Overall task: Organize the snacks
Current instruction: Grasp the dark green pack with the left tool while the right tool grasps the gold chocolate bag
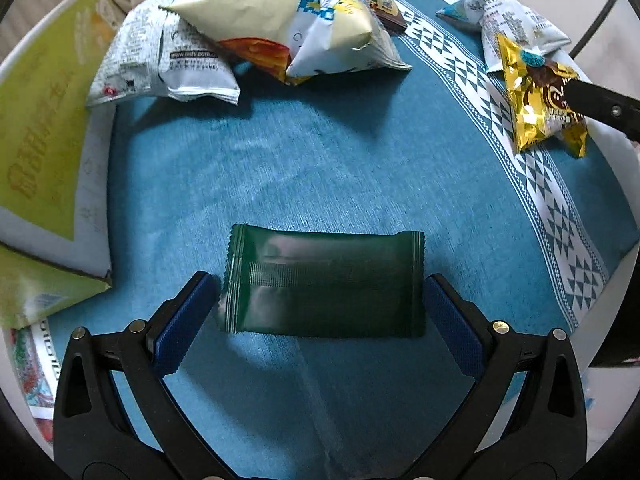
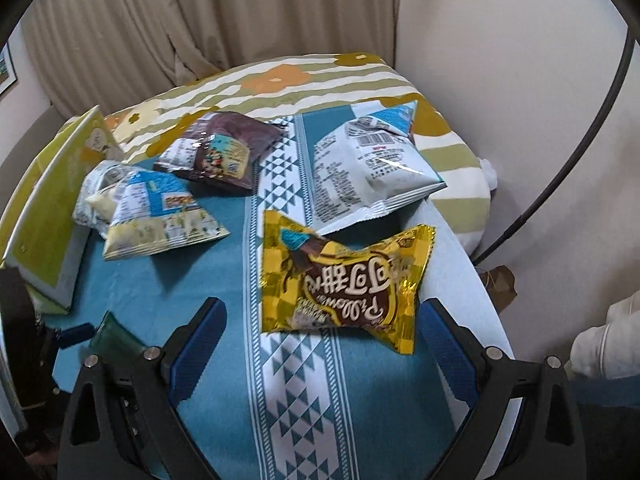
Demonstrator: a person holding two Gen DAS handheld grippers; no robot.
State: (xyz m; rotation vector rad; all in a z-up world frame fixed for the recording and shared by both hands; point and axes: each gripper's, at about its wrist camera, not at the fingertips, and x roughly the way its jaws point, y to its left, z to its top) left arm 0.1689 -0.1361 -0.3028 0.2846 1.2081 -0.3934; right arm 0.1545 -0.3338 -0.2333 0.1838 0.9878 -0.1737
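Observation:
A dark green snack packet [image 1: 324,284] lies flat on the blue cloth [image 1: 320,168]. My left gripper [image 1: 322,296] is open, its blue pads on either side of the packet's short ends, touching or nearly so. A gold and brown Pillows packet [image 2: 340,280] lies on the patterned stripe; my right gripper [image 2: 322,324] is open with its jaws standing either side of it. That packet also shows in the left wrist view [image 1: 536,108] with a black finger of the right gripper beside it. The green packet's corner shows in the right wrist view [image 2: 116,336].
Several white and pale yellow chip bags [image 1: 256,36] are piled at the far side. A white bag [image 2: 372,160] and a brown packet [image 2: 220,152] lie behind the gold one. A yellow-green box [image 1: 44,140] stands at the left. The table edge [image 2: 476,264] is at right.

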